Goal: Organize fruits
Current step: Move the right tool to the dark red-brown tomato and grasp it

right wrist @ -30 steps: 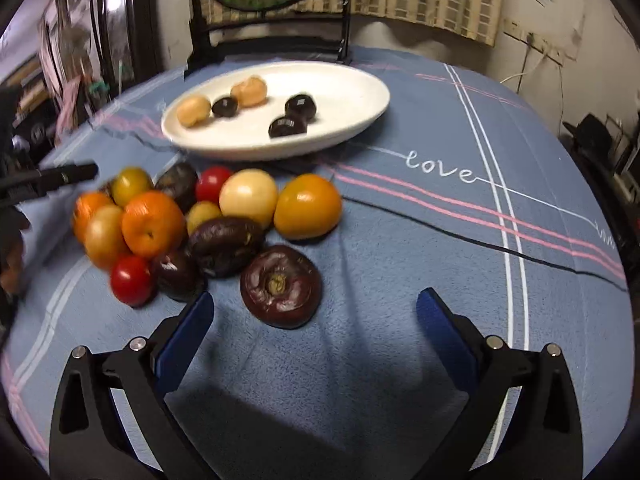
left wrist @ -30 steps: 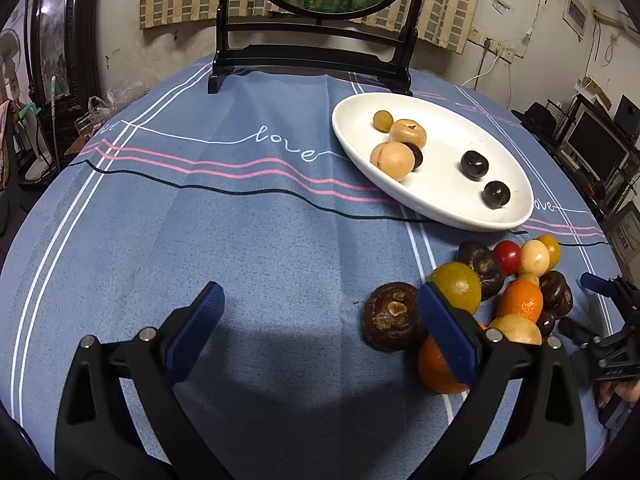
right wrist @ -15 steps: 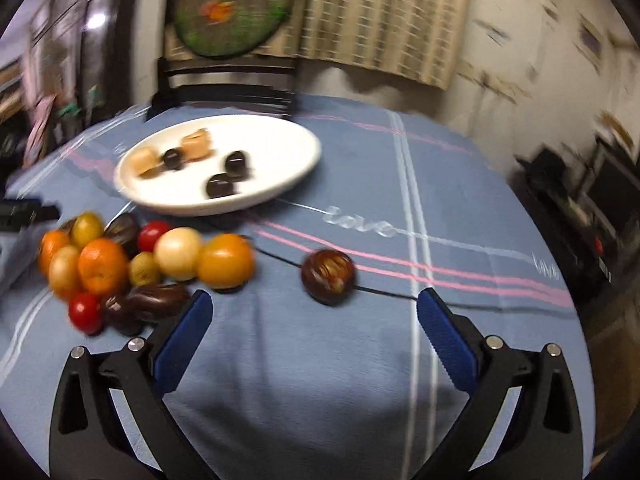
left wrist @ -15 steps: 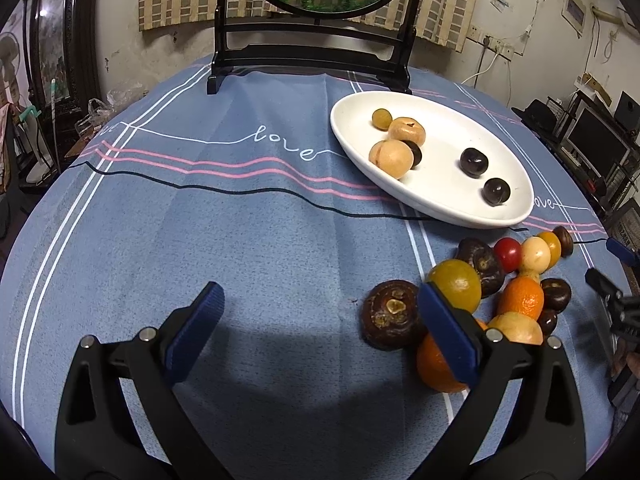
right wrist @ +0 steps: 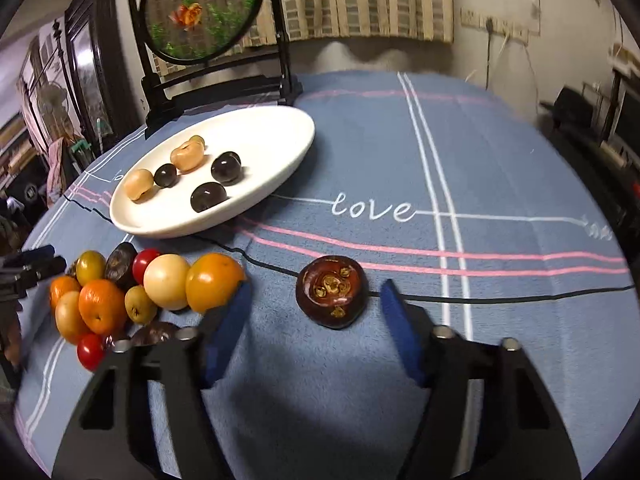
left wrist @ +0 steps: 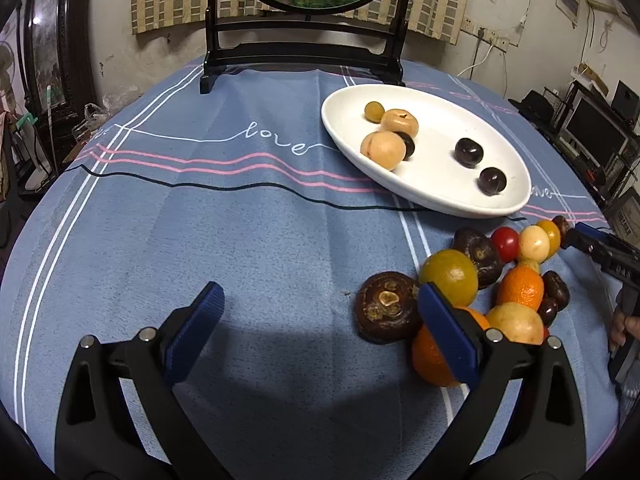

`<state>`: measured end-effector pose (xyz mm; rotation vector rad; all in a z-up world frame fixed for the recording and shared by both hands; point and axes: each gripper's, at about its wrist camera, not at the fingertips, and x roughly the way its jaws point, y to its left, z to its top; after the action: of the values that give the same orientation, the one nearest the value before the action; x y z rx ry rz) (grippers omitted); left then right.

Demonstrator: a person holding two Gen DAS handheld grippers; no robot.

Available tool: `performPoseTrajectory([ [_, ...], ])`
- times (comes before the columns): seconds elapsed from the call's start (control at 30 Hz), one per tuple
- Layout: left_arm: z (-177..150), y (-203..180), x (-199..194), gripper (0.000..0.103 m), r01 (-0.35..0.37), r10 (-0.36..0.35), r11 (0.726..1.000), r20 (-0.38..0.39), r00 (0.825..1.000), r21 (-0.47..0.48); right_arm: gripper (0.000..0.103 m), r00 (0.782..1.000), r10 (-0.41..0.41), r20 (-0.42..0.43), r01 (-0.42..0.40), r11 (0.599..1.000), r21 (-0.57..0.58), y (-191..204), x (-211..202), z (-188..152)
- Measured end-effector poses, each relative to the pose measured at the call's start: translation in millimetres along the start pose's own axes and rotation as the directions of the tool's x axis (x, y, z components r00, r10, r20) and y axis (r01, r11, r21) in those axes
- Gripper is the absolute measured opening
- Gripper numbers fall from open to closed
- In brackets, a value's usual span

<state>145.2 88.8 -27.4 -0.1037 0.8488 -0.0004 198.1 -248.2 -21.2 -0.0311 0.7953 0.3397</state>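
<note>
plate: one white oval plate (right wrist: pixel 280 168) on the blue tablecloth (right wrist: pixel 480 160), far side of the fruit pile
plate contents: 6 pieces total: 3 dark round fruits (right wrist: pixel 226 167), 2 tan fruits (right wrist: pixel 186 156), 1 small yellow-green one (left wrist: pixel 374 111) at the far end; one dark fruit sits touching a tan one
fruit pile: loose cluster (right wrist: pixel 120 292) on the cloth just beside the plate's near rim, pieces touching each other
pile count, right wrist view: 3 oranges (right wrist: pixel 102 305), 1 larger yellow-orange fruit (right wrist: pixel 214 281), 1 cream round fruit (right wrist: pixel 167 286), 2 red cherry tomatoes (right wrist: pixel 90 351), plus small yellow, olive-green and tan pieces and several dark ones; exact dark count cannot tell, partly hidden
stray fruit: 1 dark brown flat fruit (right wrist: pixel 331 290) alone on the cloth, apart from the pile, lying on the black line
second brown fruit: 1 similar one (left wrist: pixel 387 305) touching the pile's edge in the left wrist view
right gripper (right wrist: pixel 315 312): fingers spread wide, holding nothing; stray fruit lies just ahead, between the blue pads
left gripper (left wrist: pixel 320 314): fingers wide apart, empty, hovering over bare cloth; its right pad overlaps the pile in view
background: 1 round framed screen (right wrist: pixel 200 12) on a black stand behind the plate
</note>
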Motion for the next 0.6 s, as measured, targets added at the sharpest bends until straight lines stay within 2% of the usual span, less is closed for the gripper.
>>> performPoseTrajectory([
  [0.07,0.0,1.4,0.7,0.099,-0.006,0.006,1.0,-0.003,1.0,-0.005,0.049,0.999,0.014,-0.029,-0.013,1.0,0.024,-4.2,7.3,1.8],
  [0.13,0.6,4.1,0.9,0.099,-0.006,0.006,1.0,-0.003,1.0,-0.015,0.045,0.998,0.028,-0.058,-0.025,0.999,0.044,-7.7,13.5,2.8],
  [0.33,-1.4,2.3,3.1,0.099,-0.012,0.012,1.0,-0.014,1.0,-0.004,0.042,0.995,0.077,-0.07,-0.071,0.994,0.081,-13.8,16.7,3.4],
  [0.6,-5.8,-9.9,0.8,0.099,0.002,-0.003,0.999,0.014,1.0,0.054,0.042,0.995,0.076,-0.067,-0.07,0.994,0.078,-11.9,12.5,0.2],
])
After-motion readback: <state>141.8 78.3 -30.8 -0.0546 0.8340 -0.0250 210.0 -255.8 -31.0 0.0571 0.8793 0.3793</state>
